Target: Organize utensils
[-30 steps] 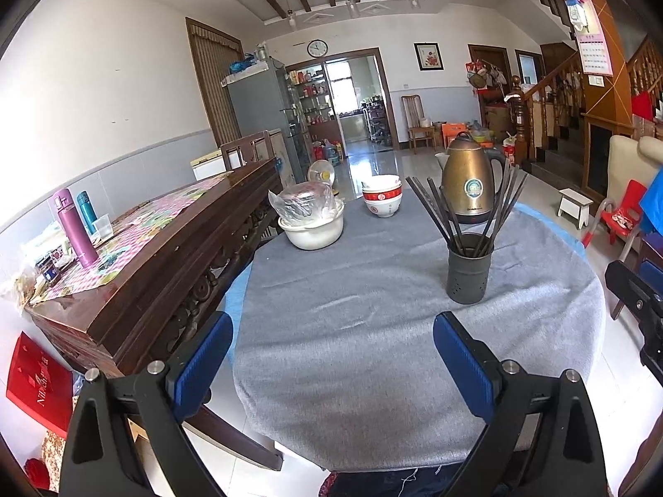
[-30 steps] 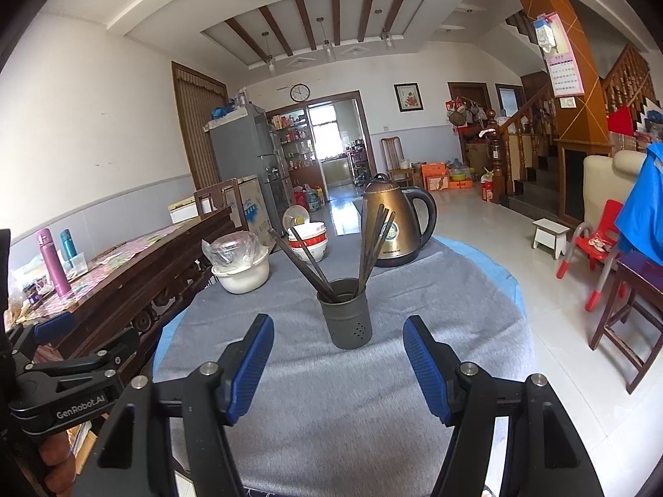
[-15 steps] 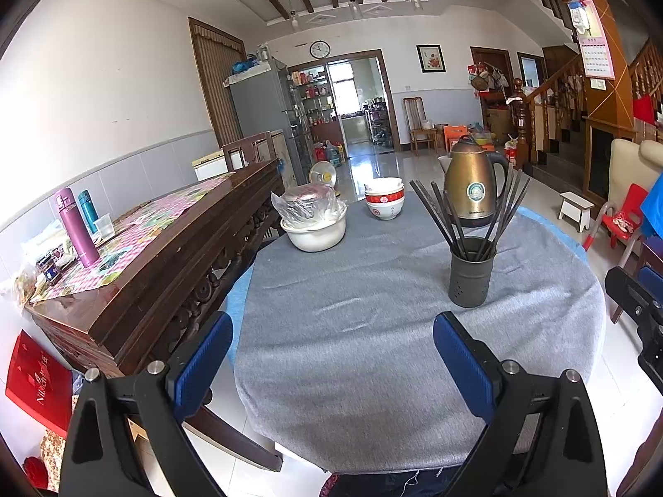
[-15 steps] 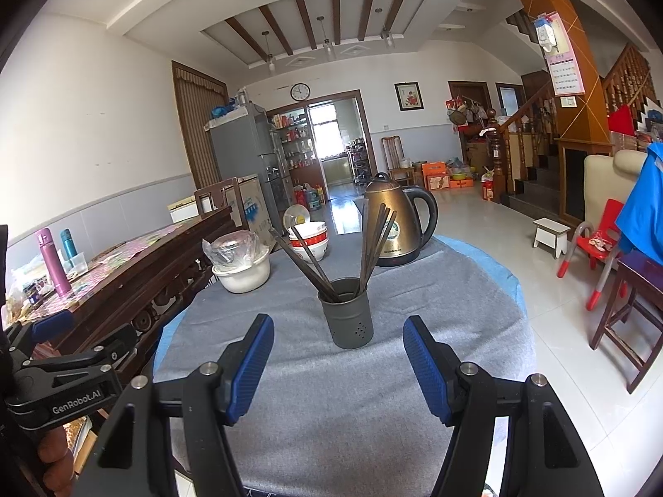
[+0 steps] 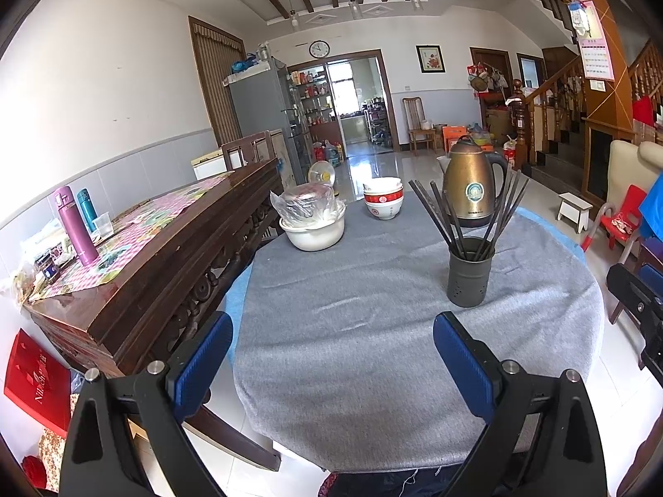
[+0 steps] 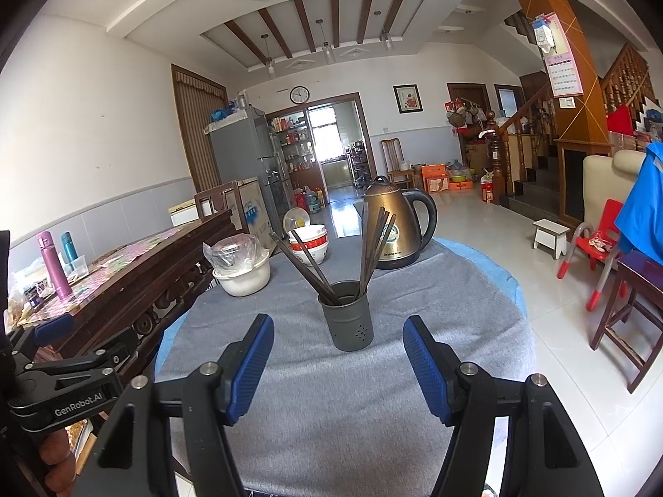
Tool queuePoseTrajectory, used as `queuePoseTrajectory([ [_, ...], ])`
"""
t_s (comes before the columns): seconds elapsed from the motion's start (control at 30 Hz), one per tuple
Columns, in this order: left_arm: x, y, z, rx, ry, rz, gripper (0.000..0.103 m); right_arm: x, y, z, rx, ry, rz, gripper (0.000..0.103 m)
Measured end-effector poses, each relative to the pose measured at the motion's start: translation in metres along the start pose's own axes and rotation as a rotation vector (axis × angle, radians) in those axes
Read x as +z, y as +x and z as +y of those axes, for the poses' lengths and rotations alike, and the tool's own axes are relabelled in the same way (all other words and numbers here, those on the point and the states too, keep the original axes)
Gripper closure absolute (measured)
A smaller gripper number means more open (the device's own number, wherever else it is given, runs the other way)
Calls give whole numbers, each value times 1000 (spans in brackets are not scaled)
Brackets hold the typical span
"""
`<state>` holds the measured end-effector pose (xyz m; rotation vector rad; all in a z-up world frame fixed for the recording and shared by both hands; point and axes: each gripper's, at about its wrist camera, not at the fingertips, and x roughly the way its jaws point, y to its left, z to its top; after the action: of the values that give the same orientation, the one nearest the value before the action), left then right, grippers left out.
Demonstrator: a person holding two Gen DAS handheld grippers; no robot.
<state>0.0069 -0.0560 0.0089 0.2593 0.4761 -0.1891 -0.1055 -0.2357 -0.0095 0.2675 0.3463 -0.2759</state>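
Both the left gripper (image 5: pixel 329 354) and right gripper (image 6: pixel 337 362) hover wide apart, empty, over the tabletop's (image 5: pixel 373 352) near edge. The chopstick holder (image 6: pixel 347 317) stands mid-table, chopsticks (image 6: pixel 373 240) upright inside.

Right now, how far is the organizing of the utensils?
The chopsticks already stand in the dark holder on the grey tablecloth. Nothing is in hand: the left hand-held gripper and right hand-held gripper are both open and empty. No loose utensils are visible, so little seems left.
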Motion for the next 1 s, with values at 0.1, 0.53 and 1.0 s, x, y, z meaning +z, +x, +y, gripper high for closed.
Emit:
queuePoseTrajectory([
  [0.1,0,0,0,-1,-1,2,6,1,-1,1,1,3,2,34],
  [0.53,-1,-1,1,-2,-7,7,6,2,-3,2,2,2,-1,34],
  [1.0,-2,-1,1,-2,-8,6,6,5,-5,4,1,4,-4,34],
])
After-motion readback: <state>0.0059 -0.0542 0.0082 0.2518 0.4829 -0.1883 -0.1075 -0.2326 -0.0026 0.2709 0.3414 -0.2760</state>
